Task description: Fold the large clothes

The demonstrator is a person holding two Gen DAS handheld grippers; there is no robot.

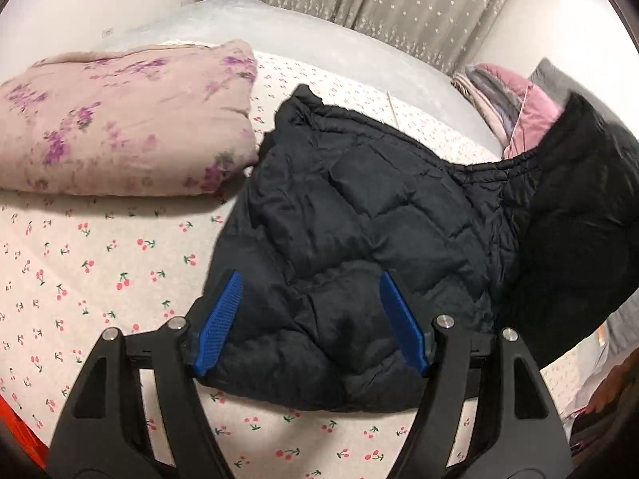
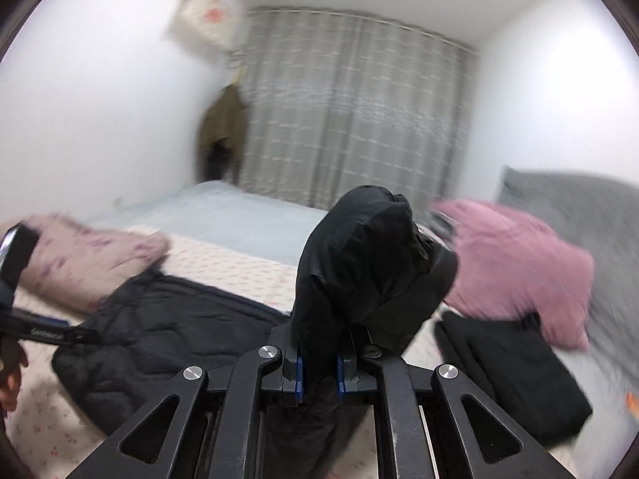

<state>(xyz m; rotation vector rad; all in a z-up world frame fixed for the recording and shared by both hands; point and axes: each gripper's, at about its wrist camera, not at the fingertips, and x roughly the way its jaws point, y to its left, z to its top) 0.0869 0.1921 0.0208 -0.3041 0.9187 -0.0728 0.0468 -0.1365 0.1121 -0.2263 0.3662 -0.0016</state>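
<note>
A black quilted puffer jacket (image 1: 351,239) lies on the cherry-print bed sheet (image 1: 100,271). My left gripper (image 1: 309,319) is open, its blue fingers (image 1: 221,319) spread just above the jacket's near part. My right gripper (image 2: 318,367) is shut on a bunched part of the jacket (image 2: 359,259) and holds it up above the bed. That lifted part shows at the right of the left wrist view (image 1: 579,239). The flat part of the jacket shows at lower left in the right wrist view (image 2: 159,331), with the left gripper's arm (image 2: 48,333) at its edge.
A folded floral quilt (image 1: 120,119) lies at the back left of the bed. Pink and grey bedding (image 2: 511,267) is piled at the right. A folded black garment (image 2: 507,371) lies in front of it. Curtains (image 2: 351,111) and a hanging coat (image 2: 223,123) stand behind.
</note>
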